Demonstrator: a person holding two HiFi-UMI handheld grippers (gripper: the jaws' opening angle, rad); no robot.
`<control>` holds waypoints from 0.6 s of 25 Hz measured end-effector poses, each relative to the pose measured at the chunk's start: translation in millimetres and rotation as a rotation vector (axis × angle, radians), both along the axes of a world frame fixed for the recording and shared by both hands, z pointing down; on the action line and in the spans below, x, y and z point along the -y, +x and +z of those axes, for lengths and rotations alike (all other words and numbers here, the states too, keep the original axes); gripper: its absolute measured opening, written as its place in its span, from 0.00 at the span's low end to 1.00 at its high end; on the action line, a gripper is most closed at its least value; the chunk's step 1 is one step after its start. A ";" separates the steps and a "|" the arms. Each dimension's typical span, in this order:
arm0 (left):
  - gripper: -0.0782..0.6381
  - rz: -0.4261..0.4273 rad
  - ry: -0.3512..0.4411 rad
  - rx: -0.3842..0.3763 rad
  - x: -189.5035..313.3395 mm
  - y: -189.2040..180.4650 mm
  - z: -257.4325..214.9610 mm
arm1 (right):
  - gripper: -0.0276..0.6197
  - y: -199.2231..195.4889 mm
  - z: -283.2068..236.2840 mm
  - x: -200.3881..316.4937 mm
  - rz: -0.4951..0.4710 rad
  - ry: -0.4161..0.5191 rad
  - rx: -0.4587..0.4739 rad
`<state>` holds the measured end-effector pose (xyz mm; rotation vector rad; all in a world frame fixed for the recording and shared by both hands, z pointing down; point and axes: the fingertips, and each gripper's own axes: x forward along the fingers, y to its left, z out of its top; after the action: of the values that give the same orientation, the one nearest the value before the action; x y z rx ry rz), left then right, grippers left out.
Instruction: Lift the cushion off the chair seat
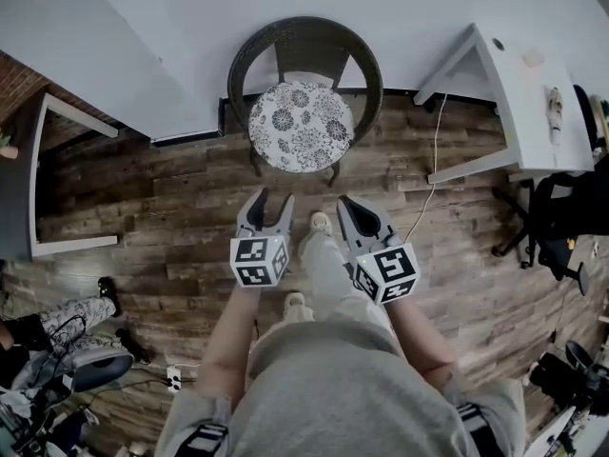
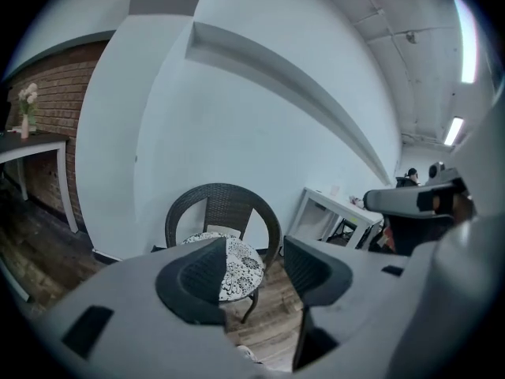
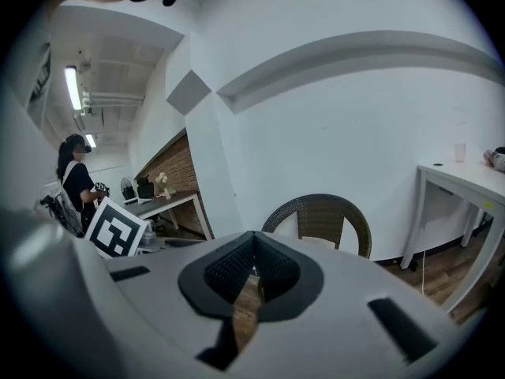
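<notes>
Ahead of both grippers, and well apart from them, the round floral cushion (image 1: 301,127) lies flat on the seat of a dark wicker chair (image 1: 306,46), which stands against the white wall (image 1: 190,27). Neither gripper touches the cushion or the chair.

The left gripper (image 1: 269,201) is held over the wooden floor (image 1: 171,188), pointing toward the chair. In the left gripper view its jaws stand wide apart with nothing between them. Through the gap, past the tips of the left gripper (image 2: 256,260), part of the cushion (image 2: 239,265) shows on the chair (image 2: 223,204), with the rest hidden behind the left jaw.

The right gripper (image 1: 344,203) is level with the left one and just beside it, angled a little toward the chair. In the right gripper view the jaws of the right gripper (image 3: 254,247) are pressed together at the tips and hold nothing, leaving only a thin slit of floor visible below them. Beyond them the chair's curved back (image 3: 319,215) rises slightly to the right of the tips. The seat itself is hidden behind the jaws.

To the right of the right gripper, a white desk (image 1: 519,84) stands near the wall, with a thin white cable (image 1: 433,150) hanging beside its leg to the floor. Between the two grippers, lower down, the person's shoe (image 1: 321,223) rests on the planks.
</notes>
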<state>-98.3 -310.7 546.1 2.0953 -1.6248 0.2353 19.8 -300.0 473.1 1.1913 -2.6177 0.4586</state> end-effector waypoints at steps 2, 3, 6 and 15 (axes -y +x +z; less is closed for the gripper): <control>0.41 0.001 -0.042 0.009 23.6 1.4 25.7 | 0.04 -1.8 19.1 23.8 -0.009 -0.027 -0.010; 0.41 0.003 -0.062 0.012 32.1 1.3 37.5 | 0.04 -3.1 27.8 33.1 -0.014 -0.040 -0.016; 0.41 0.007 -0.116 0.024 51.9 -0.4 70.9 | 0.04 -7.9 48.6 56.4 -0.025 -0.064 -0.031; 0.41 -0.024 -0.265 0.044 100.7 -1.2 174.6 | 0.04 -9.9 109.6 106.8 -0.062 -0.125 -0.067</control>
<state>-99.4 -411.4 720.7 1.8810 -1.5487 0.4657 9.9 -406.8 582.7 1.0643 -2.5210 0.5507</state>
